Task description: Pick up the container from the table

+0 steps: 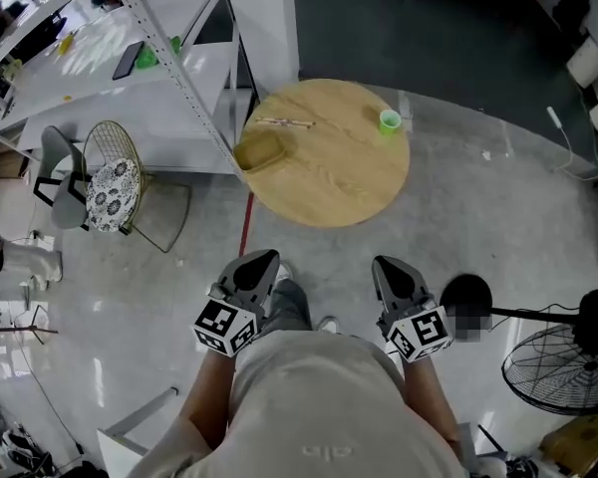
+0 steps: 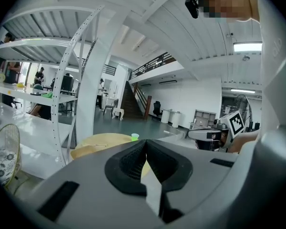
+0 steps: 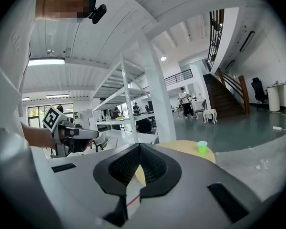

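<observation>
1. Grey polished floor fills the head view, with a round wooden table [image 1: 329, 192] ahead of the person and well apart from both grippers.
2. On it the container [image 1: 259, 151], a shallow tan dish, sits at the table's left edge. A pair of thin sticks [image 1: 284, 122] lies just beyond it, and a green cup [image 1: 390, 120] stands near the far right rim.
3. The left gripper [image 1: 263, 259] and the right gripper [image 1: 383, 264] are held side by side, low in front of the body.
4. The left gripper view shows its jaws pressed together at the tips with nothing between them. Past them are the table's near edge, the container and the cup.
5. The right gripper view also shows its jaws closed tip to tip and empty. Of the tabletop things it catches only the cup.
6. Only the gripper views take in the staircase [image 2: 133, 101] and the upper gallery.
7. Only the head view shows the wire chair [image 1: 115, 182] left of the table and the floor fan [image 1: 568, 366] at lower right.
</observation>
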Demonstrator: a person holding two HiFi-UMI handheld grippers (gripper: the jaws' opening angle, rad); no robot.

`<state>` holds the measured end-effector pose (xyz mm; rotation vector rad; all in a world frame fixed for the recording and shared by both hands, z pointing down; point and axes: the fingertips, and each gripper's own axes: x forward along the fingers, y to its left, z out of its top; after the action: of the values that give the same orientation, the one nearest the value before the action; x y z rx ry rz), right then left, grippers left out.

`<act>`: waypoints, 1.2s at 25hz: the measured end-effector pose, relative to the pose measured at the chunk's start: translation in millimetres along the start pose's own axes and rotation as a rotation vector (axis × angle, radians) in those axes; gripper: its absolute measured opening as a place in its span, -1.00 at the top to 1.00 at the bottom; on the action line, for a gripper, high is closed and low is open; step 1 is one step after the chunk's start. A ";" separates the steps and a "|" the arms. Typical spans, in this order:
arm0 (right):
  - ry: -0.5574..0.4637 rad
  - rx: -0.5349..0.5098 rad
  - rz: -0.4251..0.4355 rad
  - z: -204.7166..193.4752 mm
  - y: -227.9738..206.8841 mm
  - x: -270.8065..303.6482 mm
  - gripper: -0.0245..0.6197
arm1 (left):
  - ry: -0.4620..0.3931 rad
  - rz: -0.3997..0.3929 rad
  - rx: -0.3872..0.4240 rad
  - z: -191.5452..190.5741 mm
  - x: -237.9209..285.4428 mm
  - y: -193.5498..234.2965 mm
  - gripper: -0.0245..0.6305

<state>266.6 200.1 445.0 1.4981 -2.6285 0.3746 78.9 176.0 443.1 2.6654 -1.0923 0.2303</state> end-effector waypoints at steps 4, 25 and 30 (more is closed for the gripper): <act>0.015 -0.007 -0.008 10.6 -10.3 52.7 0.85 | -0.002 0.001 -0.014 11.4 24.2 51.6 0.87; 0.140 -0.069 0.013 42.8 -6.9 308.7 0.85 | 0.084 0.113 -0.178 -4.6 62.9 297.0 0.87; 0.181 -0.073 0.044 46.0 -24.0 339.8 0.85 | 0.108 0.175 -0.232 -16.1 81.8 326.0 0.87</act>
<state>114.4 -106.8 472.6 1.3199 -2.5095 0.3938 -94.3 -97.9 533.6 2.3297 -1.2362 0.2598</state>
